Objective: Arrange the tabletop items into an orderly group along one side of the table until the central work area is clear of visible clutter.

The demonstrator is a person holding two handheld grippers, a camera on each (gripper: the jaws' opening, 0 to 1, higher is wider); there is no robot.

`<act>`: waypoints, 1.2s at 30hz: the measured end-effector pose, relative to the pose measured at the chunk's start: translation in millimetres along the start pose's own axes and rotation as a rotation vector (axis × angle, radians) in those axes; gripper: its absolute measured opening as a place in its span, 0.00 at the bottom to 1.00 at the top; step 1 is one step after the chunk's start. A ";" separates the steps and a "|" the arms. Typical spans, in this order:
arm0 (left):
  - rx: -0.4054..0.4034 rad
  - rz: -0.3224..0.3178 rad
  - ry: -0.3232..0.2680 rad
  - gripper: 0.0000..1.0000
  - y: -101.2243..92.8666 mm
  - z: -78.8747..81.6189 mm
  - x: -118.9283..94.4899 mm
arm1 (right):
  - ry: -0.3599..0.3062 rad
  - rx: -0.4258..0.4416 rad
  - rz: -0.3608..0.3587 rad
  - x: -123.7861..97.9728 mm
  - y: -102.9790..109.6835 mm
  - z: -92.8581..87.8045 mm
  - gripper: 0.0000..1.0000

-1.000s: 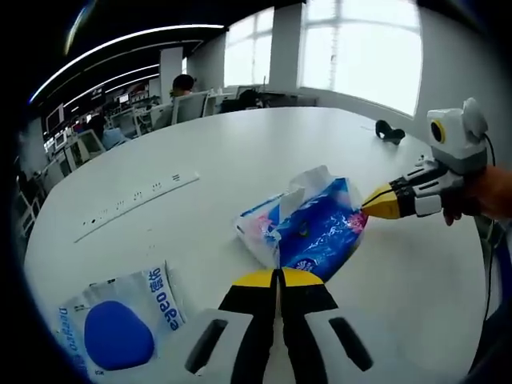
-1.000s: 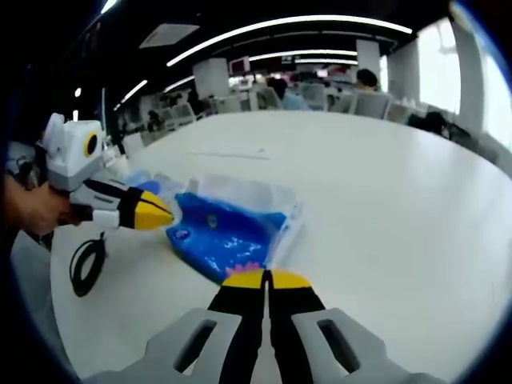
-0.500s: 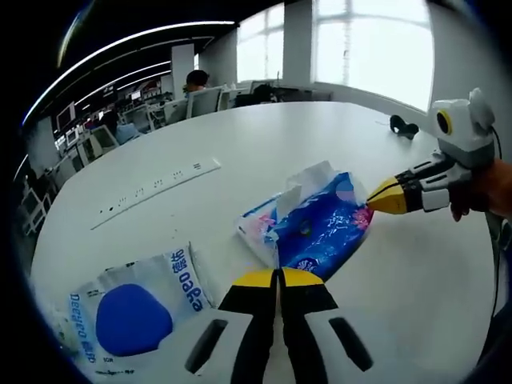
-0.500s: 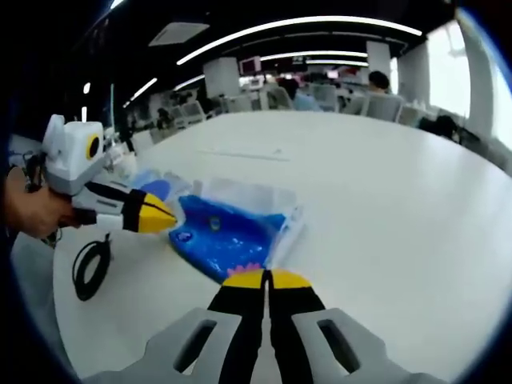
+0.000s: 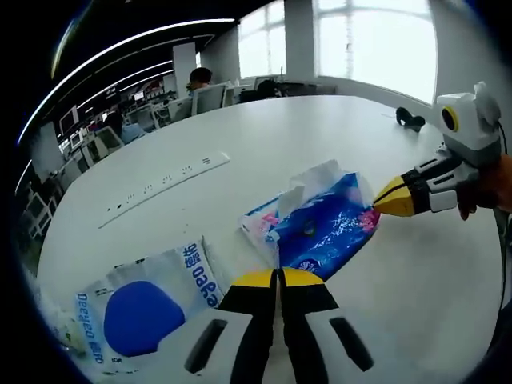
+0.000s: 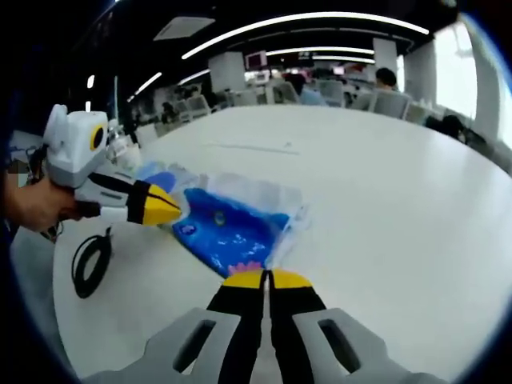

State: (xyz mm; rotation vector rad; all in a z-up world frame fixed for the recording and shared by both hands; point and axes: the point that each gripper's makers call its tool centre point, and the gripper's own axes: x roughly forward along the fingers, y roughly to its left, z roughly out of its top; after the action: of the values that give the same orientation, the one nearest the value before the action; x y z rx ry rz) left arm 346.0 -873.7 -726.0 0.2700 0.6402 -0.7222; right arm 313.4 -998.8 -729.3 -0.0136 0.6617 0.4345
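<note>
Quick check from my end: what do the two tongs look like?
Both match: left tongs and right tongs have black jaws with yellow tips on white bodies with dark slots. Seen from the side, each carries a white box with a yellow-ringed lens.

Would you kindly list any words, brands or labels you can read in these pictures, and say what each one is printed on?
"Deeyeo": blue lettering, seen sideways, on the white wipes packet with the blue oval, in the left gripper view.
Chinese characters beside that word on the same packet: too distorted to read.
Print on the blue tissue pack between the two tongs: too small and blurred to read in both views.
Marks on the white power strip: sockets, no readable text.
</note>
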 end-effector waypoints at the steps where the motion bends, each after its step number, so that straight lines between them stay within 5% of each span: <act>1: 0.009 0.003 -0.001 0.01 0.3 -0.2 -0.4 | 0.000 0.002 -0.001 0.6 0.2 0.5 0.00; 20: 0.065 0.013 0.005 0.03 5.8 -3.1 -1.6 | 0.004 -0.004 0.002 4.6 3.4 2.4 0.01; 36: 0.081 0.028 -0.008 0.23 3.6 4.1 -8.2 | -0.009 0.000 -0.001 -7.1 3.1 6.2 0.13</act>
State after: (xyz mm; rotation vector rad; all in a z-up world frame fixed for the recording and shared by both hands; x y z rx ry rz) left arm 345.6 -868.5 -717.6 0.3501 0.5998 -0.7233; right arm 310.9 -997.8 -719.8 -0.0125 0.6524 0.4334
